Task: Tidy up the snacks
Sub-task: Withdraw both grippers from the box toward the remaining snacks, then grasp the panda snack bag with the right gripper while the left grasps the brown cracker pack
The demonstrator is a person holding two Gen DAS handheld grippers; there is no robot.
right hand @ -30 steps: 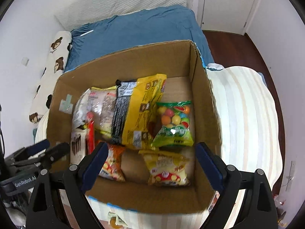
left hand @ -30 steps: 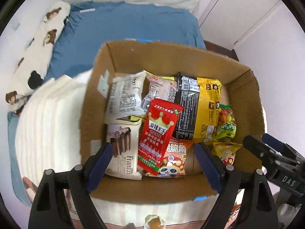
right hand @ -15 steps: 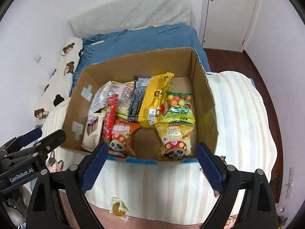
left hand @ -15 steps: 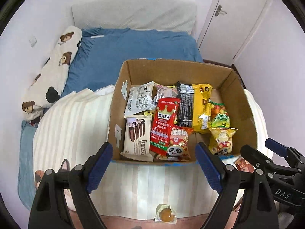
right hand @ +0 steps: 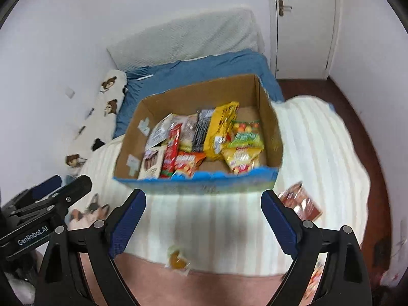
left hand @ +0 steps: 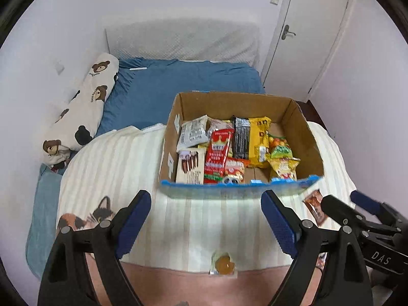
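Note:
A cardboard box (left hand: pixel 303 130) (right hand: pixel 267 117) with a blue front edge sits on a striped white blanket and holds several snack packets, among them a red one (left hand: pixel 216 153) and a yellow one (left hand: pixel 258 140). Outside it lie a small clear packet with an orange sweet (left hand: pixel 224 264) (right hand: pixel 177 257) at the blanket's near edge and a brown packet (left hand: pixel 315 206) (right hand: pixel 299 201) to the box's right. My left gripper (left hand: pixel 206 224) hovers open and empty in front of the box. My right gripper (right hand: pixel 204 219) is beside it, also open and empty.
The blanket (left hand: pixel 114 173) covers a blue bed (left hand: pixel 183 81) with a bear-print bolster (left hand: pixel 84 109) along the left wall. A white door (left hand: pixel 311 30) stands at the back right, dark wood floor (right hand: pixel 357 117) to the right. Another packet (right hand: pixel 315 275) peeks out behind the right finger.
Both grippers have pulled back and up from over the box. The box now looks smaller and farther, and the loose packets on the blanket have come into view.

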